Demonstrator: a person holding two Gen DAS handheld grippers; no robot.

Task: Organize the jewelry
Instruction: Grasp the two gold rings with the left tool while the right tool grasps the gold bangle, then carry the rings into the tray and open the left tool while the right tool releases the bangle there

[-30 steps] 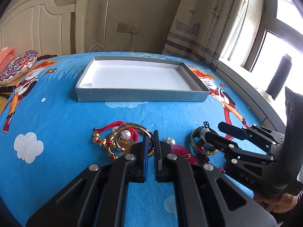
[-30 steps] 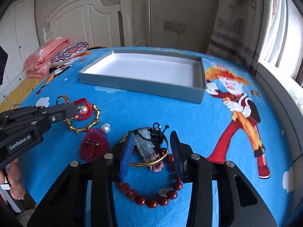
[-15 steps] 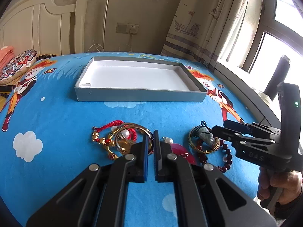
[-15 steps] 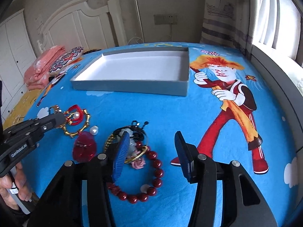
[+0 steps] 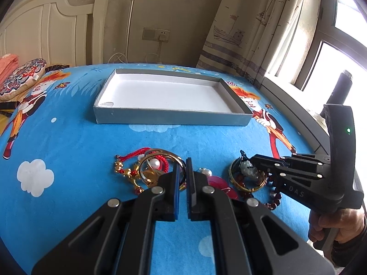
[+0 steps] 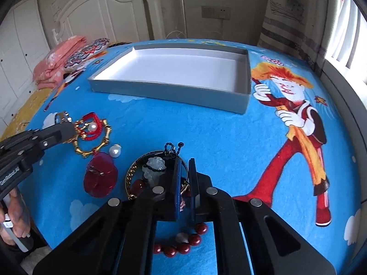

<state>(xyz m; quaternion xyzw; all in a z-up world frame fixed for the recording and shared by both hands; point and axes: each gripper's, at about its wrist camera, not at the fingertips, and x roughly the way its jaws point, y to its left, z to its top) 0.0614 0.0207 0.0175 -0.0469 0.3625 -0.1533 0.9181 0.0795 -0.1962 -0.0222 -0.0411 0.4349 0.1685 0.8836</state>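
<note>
A grey tray [image 5: 172, 115] [image 6: 160, 90] with a white floor lies at the back of the blue sheet. My left gripper [image 5: 181, 162] [image 6: 68, 129] is shut on the rim of a gold bangle [image 5: 160, 154], which lies over a red cord and gold chain bracelet [image 5: 140, 153] [image 6: 91, 128]. My right gripper [image 6: 184, 162] [image 5: 253, 160] is shut on the right rim of a second gold bangle [image 6: 129, 174] that carries a pale jade pendant [image 6: 154, 167] [image 5: 246, 167]. A red bead bracelet [image 6: 181, 247] lies under the right fingers.
Between the two piles lie a pearl [image 6: 115, 150] and a red translucent piece [image 6: 99, 178]. Folded pink bedding [image 6: 57, 59] and a pillow sit at the far left by the headboard. Curtains and a window ledge [image 5: 286, 105] run along the right. A hand [image 5: 337, 224] holds each gripper's grip.
The right gripper's jaws went from wide open around the pendant to shut on the bangle's right rim, after shifting slightly right. The left gripper stayed shut and still.
</note>
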